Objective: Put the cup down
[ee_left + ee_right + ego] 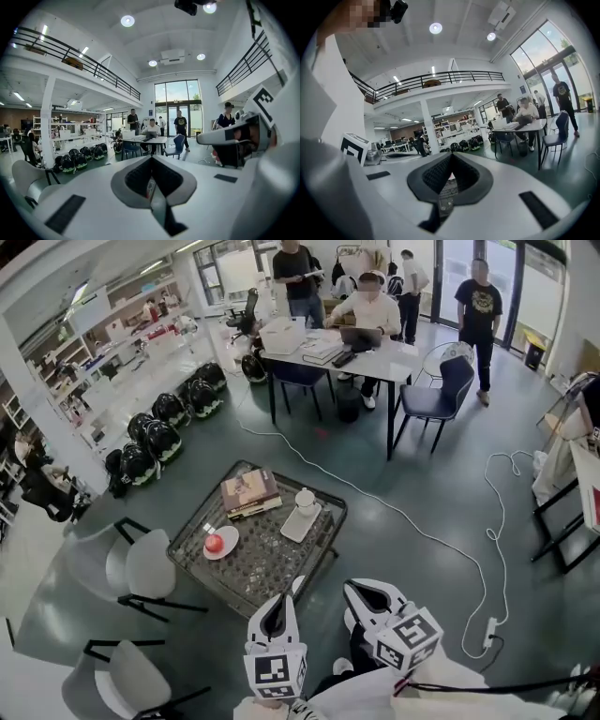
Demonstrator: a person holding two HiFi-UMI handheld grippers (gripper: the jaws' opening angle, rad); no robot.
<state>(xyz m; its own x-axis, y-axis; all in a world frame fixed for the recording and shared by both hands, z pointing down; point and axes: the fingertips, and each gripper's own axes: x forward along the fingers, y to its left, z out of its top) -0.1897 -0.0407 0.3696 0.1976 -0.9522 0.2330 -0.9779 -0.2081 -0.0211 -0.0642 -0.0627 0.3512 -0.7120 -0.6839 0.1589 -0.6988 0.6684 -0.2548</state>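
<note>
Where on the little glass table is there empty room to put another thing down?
The near half of the dark-framed glass table is bare, from the pink plate with the red apple across to the white tray. The far side is crowded: stacked books and the white cup at that tray's far end.

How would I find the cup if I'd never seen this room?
Look at the low glass table in the middle of the floor. Near its far right corner lies a white tray, and the cup stands on the tray's far end. It is small, round and white, unlike the flat books beside it.
</note>
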